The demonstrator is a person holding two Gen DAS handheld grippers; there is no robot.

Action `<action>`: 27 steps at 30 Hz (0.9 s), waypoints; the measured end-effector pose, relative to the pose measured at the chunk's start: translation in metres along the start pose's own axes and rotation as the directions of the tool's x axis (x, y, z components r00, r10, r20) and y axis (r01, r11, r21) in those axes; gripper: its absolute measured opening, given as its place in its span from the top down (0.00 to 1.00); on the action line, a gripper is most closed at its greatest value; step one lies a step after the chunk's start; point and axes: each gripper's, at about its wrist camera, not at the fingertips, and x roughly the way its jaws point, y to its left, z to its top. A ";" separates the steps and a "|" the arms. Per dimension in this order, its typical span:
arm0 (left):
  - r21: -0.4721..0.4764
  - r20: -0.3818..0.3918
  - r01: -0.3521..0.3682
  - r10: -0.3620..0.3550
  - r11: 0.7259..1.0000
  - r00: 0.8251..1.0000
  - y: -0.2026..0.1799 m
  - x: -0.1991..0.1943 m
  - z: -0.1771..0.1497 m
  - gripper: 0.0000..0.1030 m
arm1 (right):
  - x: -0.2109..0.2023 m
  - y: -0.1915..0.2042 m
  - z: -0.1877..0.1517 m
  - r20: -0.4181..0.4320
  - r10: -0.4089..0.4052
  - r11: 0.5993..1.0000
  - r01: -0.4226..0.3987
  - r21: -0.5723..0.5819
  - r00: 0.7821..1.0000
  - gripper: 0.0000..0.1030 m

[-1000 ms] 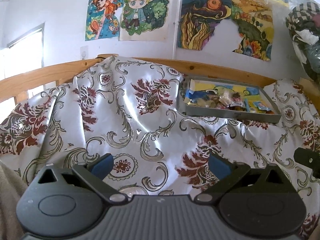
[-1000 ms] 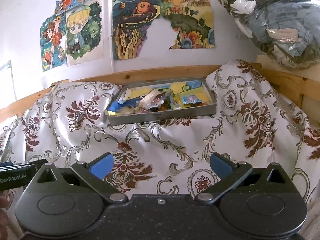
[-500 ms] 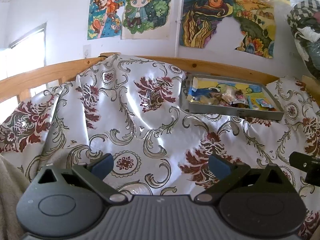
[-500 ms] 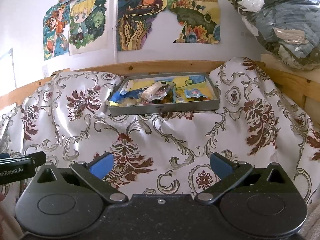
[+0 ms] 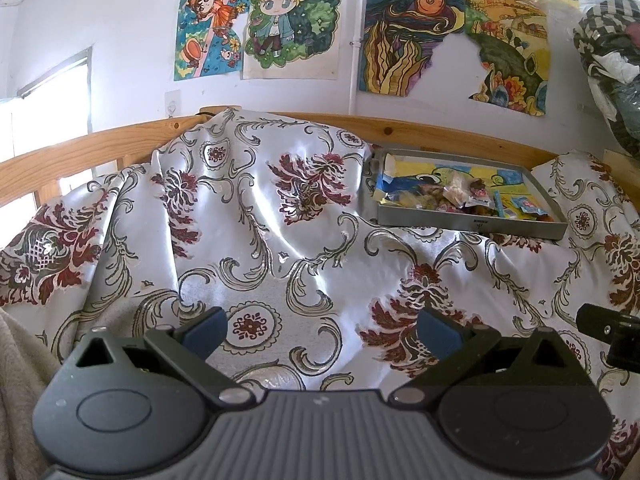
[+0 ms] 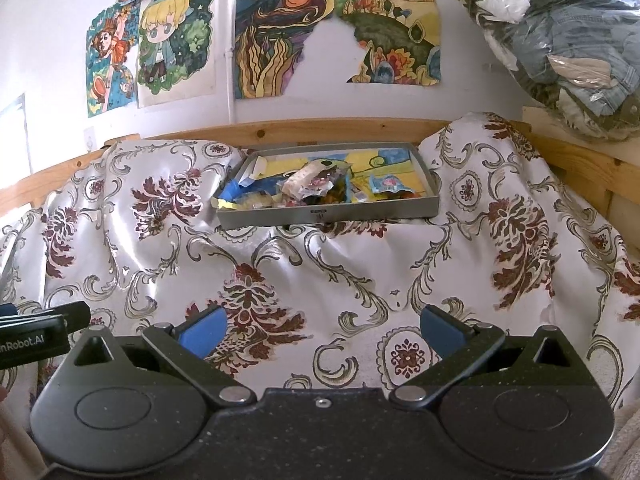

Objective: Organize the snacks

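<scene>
The left gripper [image 5: 322,330] has its blue-padded fingers [image 5: 206,330] spread wide, holding nothing and touching nothing; only the floral satin cloth [image 5: 248,240] shows between them; the grey tray [image 5: 472,224] of wrapped snacks [image 5: 460,196] lies well ahead of the fingertips and off beyond the right finger, on the cloth before the wooden rail [image 5: 440,134]. The right gripper [image 6: 322,328] is likewise wide open and empty; from its view the tray [image 6: 328,214] sits far ahead, nearly centred between the fingers [image 6: 440,330], the snacks [image 6: 316,184] heaped inside it; the left gripper's edge [image 6: 36,334] shows just beside the left finger.
</scene>
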 end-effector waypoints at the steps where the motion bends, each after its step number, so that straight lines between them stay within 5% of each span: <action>1: 0.000 -0.001 0.000 0.000 1.000 1.000 0.000 0.000 0.000 0.00 | 0.000 0.000 0.000 0.000 0.000 1.000 0.000 0.000 1.000 0.01; 27: 0.016 0.009 0.006 -0.006 1.000 1.000 -0.001 -0.002 0.001 0.00 | 0.000 -0.001 0.001 -0.001 0.000 1.000 0.000 0.000 1.000 0.01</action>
